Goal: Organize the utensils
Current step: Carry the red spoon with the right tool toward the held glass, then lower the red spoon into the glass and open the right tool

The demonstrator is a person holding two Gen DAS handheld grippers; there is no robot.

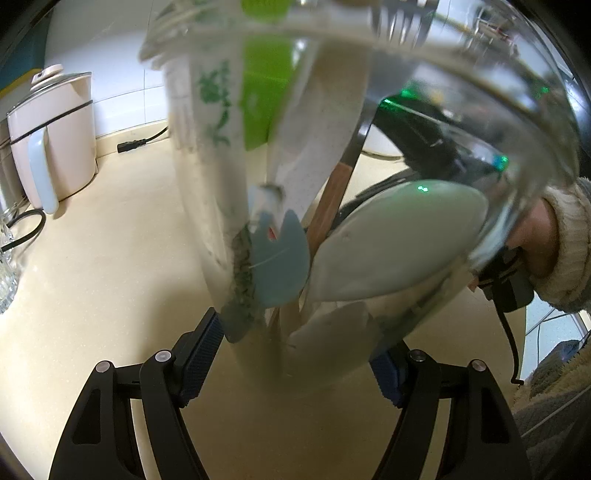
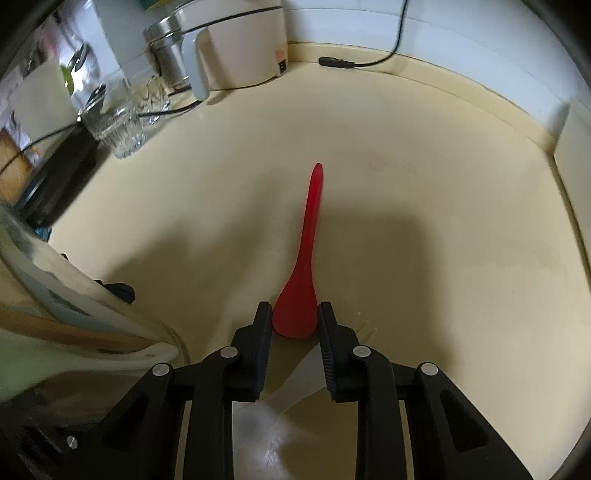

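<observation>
My left gripper [image 1: 295, 347] is shut on a clear glass jar [image 1: 332, 332] tilted toward the right, which fills the left wrist view. Inside it are a pale green spoon [image 1: 399, 240], a light blue utensil [image 1: 280, 258], a wooden-handled tool [image 1: 328, 206], a fork [image 1: 399, 22] and a green-and-white packet [image 1: 258, 92]. In the right wrist view a red spoon [image 2: 306, 266] lies on the beige counter [image 2: 443, 258], its bowl between the fingers of my right gripper [image 2: 295, 321], whose jaws stand close on either side of the bowl. A clear plastic fork [image 2: 314, 369] lies under that gripper. The jar edge [image 2: 74, 314] shows at lower left.
A cream electric kettle [image 1: 55, 136] stands at the back left, also in the right wrist view [image 2: 240, 40]. Beside it are a steel canister [image 2: 166, 51], faceted drinking glasses [image 2: 122, 129], a black box [image 2: 62, 166] and a loose power plug [image 2: 336, 62]. The wall corner [image 2: 554, 129] is at right.
</observation>
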